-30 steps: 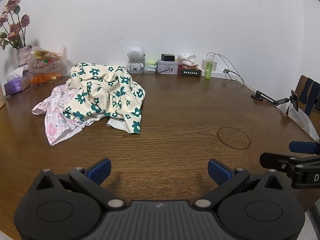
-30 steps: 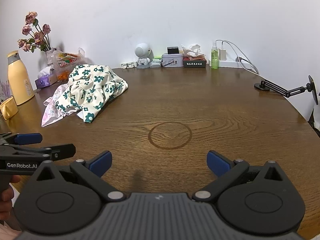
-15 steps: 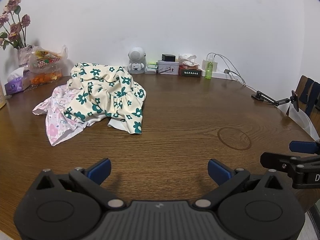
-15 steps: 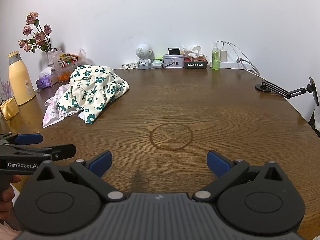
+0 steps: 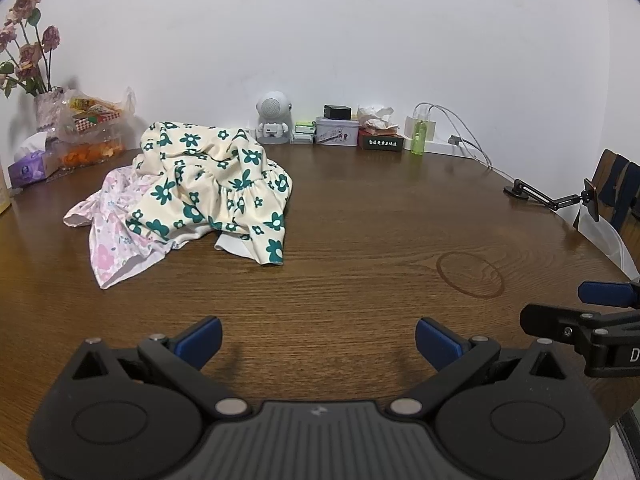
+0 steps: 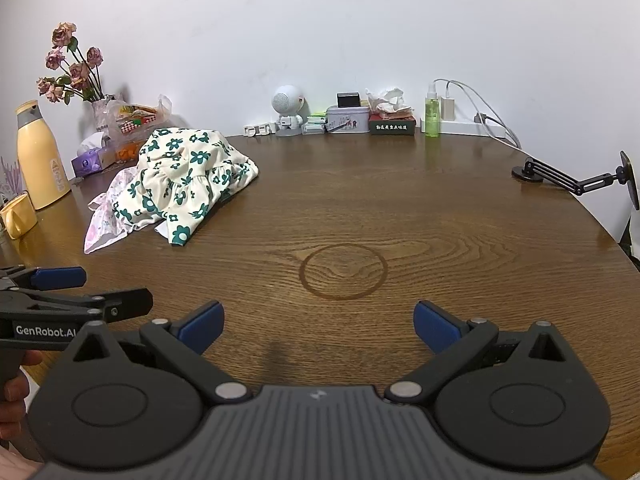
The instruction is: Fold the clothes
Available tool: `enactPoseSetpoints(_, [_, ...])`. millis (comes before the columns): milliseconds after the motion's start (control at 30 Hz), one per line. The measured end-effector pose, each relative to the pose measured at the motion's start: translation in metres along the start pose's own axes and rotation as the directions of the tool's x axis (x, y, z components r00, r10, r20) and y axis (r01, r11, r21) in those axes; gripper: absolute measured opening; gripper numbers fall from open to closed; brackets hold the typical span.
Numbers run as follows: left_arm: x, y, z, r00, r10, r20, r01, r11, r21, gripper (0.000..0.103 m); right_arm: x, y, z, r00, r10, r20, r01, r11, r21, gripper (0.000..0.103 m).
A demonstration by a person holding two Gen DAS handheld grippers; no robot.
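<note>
- Crumpled in a heap, the cream dress with green flowers (image 5: 208, 188) lies on the far left part of the worktop (image 5: 360, 240), draped over a pink floral garment (image 5: 112, 236) that pokes out on its left and near side.
- Neither piece has been spread or creased yet, so folding looks not yet begun; the step in hand appears to be the approach to the pile.
- Next, a reach forward and to the left seems called for, to pinch an edge or hem of the cream dress, lift it off the pink one and lay it flat on the bare wood nearer the person.
- Both tools are released: the left tool (image 5: 318, 340) and the right tool (image 6: 318, 322) each hold their blue pads wide apart with nothing between them.
- They hover side by side low over the near edge of the worktop, pointing forward, well apart from the clothes.
- Along the far wall stand a small white robot figure (image 5: 273, 118), a tin (image 5: 337, 131) and a green bottle (image 5: 419, 137).
</note>
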State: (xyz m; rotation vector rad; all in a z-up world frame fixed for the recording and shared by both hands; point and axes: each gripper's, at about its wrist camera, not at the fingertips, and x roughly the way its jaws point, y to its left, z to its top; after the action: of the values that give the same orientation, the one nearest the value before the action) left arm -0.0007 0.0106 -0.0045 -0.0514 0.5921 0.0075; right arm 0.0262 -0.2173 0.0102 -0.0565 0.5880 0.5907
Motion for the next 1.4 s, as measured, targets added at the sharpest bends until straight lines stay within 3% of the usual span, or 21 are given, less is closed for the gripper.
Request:
enactPoseSetpoints(600, [0.010,0.004,-0.002,1.000,0.000,-0.013,0.000,1.000,0.009,0.103,0.012,0.002,0.000,1.000,0.005,-0.025,-0.005,1.000,-0.007,0.103])
enactPoseSetpoints(800, [0.018,0.014,0.011,1.000,0.016,0.001,-0.016,1.000,0.011,0.103,0.024,0.011,0.012,0.998,0.048,-0.040,-0.050,0.998,-0.039,0.103])
enactPoseSetpoints(1033, [0.039,0.052,0.053,0.999,0.036,-0.015,-0.037,0.996,-0.078,0.103,0.053,0.038,0.058,0.984,0.164,-0.064,-0.171,0.977,-0.126,0.103])
enactPoseSetpoints(1233, [0.062,0.101,0.104,0.987,0.156,0.023,-0.153,0.983,-0.103,0.103,0.087,0.074,0.112,0.970,0.234,-0.071,-0.244,0.943,-0.226,0.103])
enactPoseSetpoints(1400, [0.096,0.144,0.153,0.975,0.222,-0.013,-0.222,0.967,-0.122,0.103,0.136,0.102,0.160,0.971,0.227,-0.077,-0.240,0.926,-0.293,0.103])
